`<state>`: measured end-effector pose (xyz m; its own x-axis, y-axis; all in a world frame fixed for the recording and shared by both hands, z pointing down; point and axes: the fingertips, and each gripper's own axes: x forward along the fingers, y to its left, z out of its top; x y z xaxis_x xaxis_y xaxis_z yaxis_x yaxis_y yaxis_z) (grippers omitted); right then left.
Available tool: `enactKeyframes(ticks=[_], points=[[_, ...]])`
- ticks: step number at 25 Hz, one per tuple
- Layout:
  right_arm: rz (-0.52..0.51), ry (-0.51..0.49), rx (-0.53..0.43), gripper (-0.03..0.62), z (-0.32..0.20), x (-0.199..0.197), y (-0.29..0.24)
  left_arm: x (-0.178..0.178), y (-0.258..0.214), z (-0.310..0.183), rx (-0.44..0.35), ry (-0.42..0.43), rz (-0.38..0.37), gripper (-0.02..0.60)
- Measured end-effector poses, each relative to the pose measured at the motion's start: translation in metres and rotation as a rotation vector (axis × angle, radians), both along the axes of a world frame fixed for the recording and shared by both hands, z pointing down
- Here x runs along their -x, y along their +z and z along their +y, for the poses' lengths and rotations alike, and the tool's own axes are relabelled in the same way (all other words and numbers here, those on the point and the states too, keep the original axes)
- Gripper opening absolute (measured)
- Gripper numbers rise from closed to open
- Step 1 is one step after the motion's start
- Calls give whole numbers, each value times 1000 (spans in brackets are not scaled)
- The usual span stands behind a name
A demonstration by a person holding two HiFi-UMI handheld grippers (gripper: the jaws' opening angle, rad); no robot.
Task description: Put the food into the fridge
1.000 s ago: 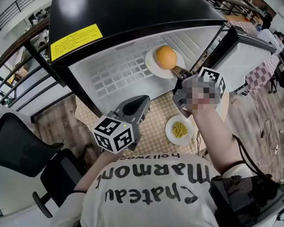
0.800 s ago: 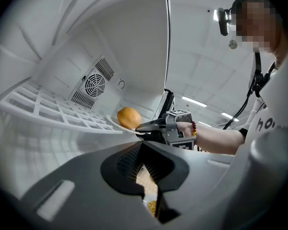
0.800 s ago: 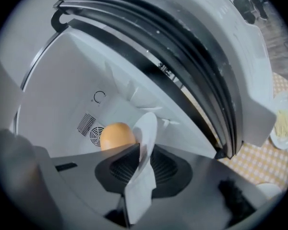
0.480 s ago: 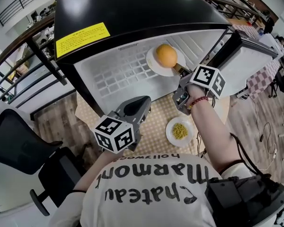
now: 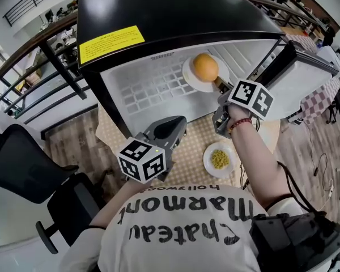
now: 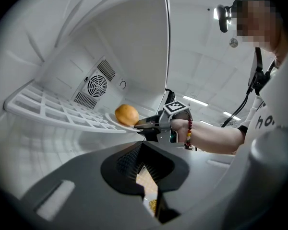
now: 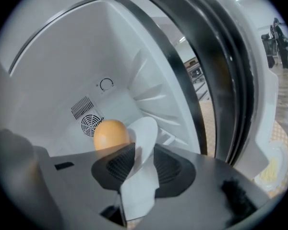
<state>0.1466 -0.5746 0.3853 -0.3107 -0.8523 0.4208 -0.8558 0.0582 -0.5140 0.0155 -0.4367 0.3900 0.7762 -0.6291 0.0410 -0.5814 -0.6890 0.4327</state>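
Count of things at the open fridge

One fridge with one wire shelf; two white plates, a shelf plate and a table plate; one orange; one heap of yellow food; one table; one black office chair.

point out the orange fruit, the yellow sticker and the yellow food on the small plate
orange fruit (image 5: 205,67), head view, middle of its rounded top
yellow sticker (image 5: 111,43), head view, centre of the label
yellow food (image 5: 219,158), head view, middle of the pile
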Motion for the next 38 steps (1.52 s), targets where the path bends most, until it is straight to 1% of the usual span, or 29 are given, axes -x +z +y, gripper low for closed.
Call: enactKeyframes(ticks=[3, 6, 11, 13, 17, 25, 29, 32, 34, 38], points=[[67, 9, -20, 129, -2, -1, -3, 1, -1, 1, -3, -5, -1, 6], [105, 22, -15, 133, -2, -5, 0, 4, -3, 4, -7, -9, -3, 6], [128, 43, -9, 145, -3, -9, 6, 10, -4, 8, -11, -25, -6, 6], [182, 40, -23, 147, -5, -10, 4, 13, -4, 8, -11, -30, -7, 6], [328, 20, -65, 147, -9, -9, -1, 15, -2, 8, -9, -35, -7, 6], [514, -35, -140, 147, -14, -5, -7, 18, -2, 9, -7, -37, -10, 6], [602, -64, -196, 147, -13, -3, -13, 18, -1, 11, -12, -17, -26, 6], [638, -41, -258, 147, -7, -5, -20, 19, 1, 13, -12, 8, -40, 6], [648, -43, -304, 147, 1, -2, -26, 20, 5, 15, -10, 20, -49, 6], [608, -57, -388, 139, 30, 5, -35, 26, 11, 24, -21, 31, -70, 6]])
